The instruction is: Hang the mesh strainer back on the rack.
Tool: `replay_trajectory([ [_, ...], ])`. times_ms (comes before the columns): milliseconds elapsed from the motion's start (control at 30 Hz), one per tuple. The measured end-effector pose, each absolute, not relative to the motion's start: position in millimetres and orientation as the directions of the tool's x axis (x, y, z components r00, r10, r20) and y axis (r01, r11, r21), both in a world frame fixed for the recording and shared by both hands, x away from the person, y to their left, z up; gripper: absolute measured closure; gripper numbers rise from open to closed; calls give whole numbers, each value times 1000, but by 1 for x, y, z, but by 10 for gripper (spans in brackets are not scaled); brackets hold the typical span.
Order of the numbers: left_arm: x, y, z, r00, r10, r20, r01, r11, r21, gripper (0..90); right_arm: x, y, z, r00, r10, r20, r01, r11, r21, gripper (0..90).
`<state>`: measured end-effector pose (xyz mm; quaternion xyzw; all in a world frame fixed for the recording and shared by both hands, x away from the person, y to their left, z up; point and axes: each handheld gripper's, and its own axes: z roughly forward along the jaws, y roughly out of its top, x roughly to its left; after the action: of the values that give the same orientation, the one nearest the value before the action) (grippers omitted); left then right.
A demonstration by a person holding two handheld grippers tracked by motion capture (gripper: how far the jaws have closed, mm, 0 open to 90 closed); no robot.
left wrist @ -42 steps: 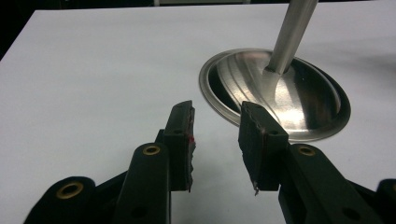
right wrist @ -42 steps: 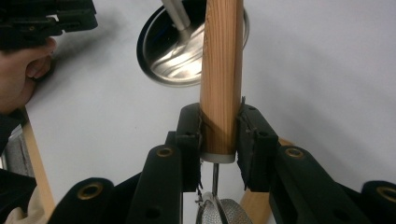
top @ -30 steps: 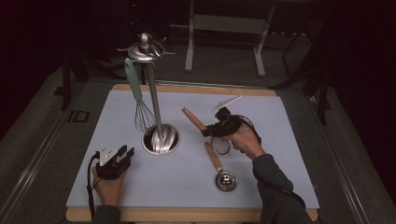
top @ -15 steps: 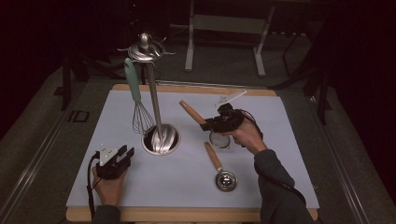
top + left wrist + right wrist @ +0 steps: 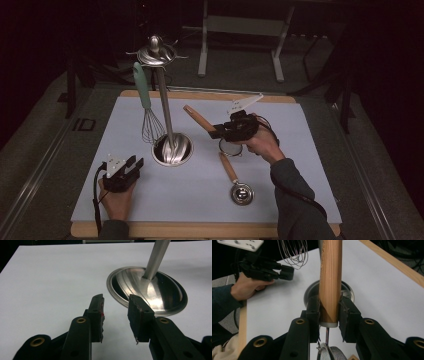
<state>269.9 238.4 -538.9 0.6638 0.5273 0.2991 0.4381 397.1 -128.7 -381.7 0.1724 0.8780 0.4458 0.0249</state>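
Gripping a wooden-handled strainer (image 5: 200,120) near the lower end of its handle, right gripper (image 5: 220,131) clenched on it, 1 black jaw on each side of the wood as seen in the right gripper view. Handle (image 5: 330,280) rising straight up between the jaws there, metal collar just below them, fine mesh bowl (image 5: 331,353) hanging under the gripper. Lifted clear of the white mat (image 5: 300,150) in the high view, handle slanting up and away toward the utensil stand (image 5: 165,110), mesh ring below the hand. Lying flat on the mat just beside and nearer the person: a 2nd wooden-handled utensil (image 5: 235,180) with a round metal head. Resting on the mat near the front edge, left gripper (image 5: 131,166) released, jaws apart with nothing between them, pointing at the stand's round steel base (image 5: 150,290). Hanging from the stand's top: a whisk (image 5: 148,115) with a pale green handle.
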Motion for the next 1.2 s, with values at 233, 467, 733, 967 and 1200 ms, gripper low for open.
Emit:
replay_trajectory([
  [233,270,238,-539,265,962,-66,438,-59,897,656,388,-124,-370,-958,272,89,226,529,818,721],
  [467,270,239,-539,265,962,-65,437,-59,897,656,385,-123,-358,-972,223,76,183,509,841,720],
  [733,270,239,-539,265,962,-65,437,-60,897,656,378,-124,-347,-979,192,70,155,476,865,720],
  [967,270,238,-539,265,962,-66,438,-59,897,656,373,-125,-336,-984,169,61,132,448,884,720],
  [1200,270,238,-539,264,962,-63,436,-61,898,657,372,-125,-328,-987,149,68,125,423,897,720],
])
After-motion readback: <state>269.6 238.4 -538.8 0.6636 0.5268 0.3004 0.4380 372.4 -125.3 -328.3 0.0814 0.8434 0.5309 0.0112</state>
